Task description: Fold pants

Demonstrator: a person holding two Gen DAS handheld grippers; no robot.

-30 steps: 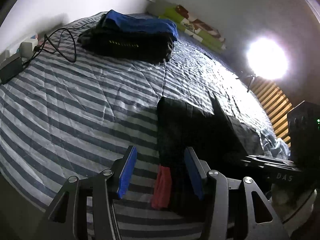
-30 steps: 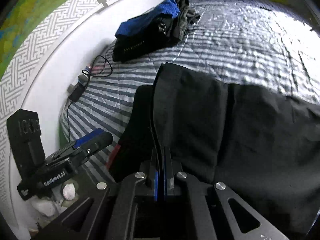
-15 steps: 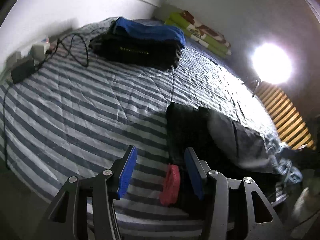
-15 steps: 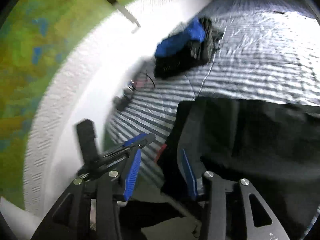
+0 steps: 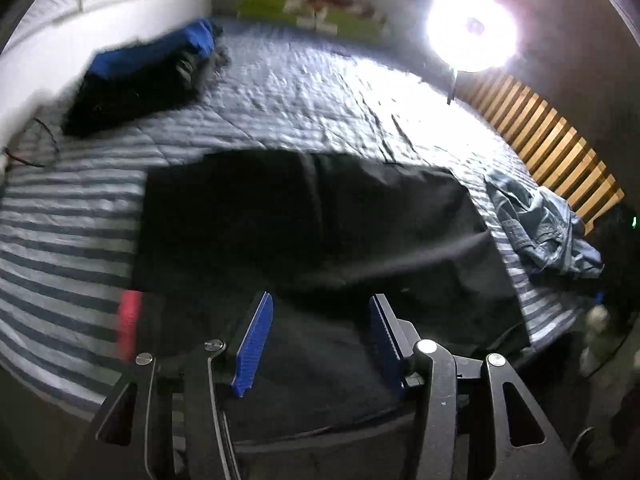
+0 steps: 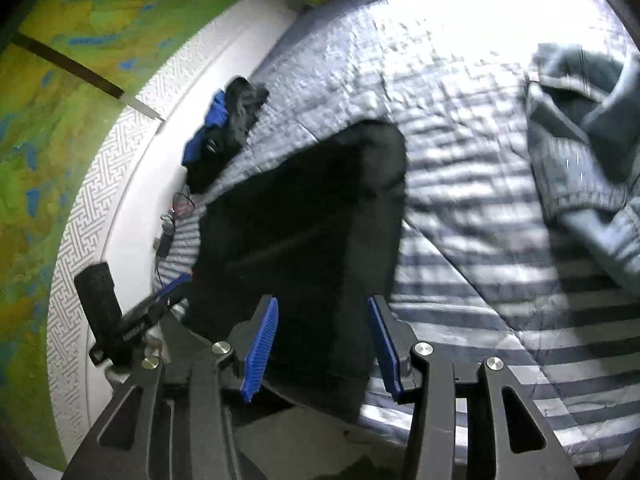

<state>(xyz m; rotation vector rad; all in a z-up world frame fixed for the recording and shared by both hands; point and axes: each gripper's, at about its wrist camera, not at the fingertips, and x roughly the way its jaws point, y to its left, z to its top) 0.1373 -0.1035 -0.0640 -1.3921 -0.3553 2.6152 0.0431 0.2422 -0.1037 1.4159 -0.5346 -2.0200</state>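
Left gripper (image 5: 318, 344) is seen with blue pads parted, nothing pinched between them; it is held above the near part of the black pants (image 5: 312, 232). The pants are laid flat as a dark, roughly rectangular folded slab on the striped bedspread (image 5: 68, 216). A red tag (image 5: 129, 324) is seen at the pants' near-left edge. A stack of dark clothes topped by a blue garment (image 5: 148, 76) is placed far left, well apart from the pants. A crumpled pair of jeans (image 5: 540, 232) is located at the right bed edge. A bright round lamp (image 5: 472, 28) is mounted beyond, above wooden slats (image 5: 552, 148). A cable (image 5: 36, 148) is laid at far left. The frame is motion-blurred.
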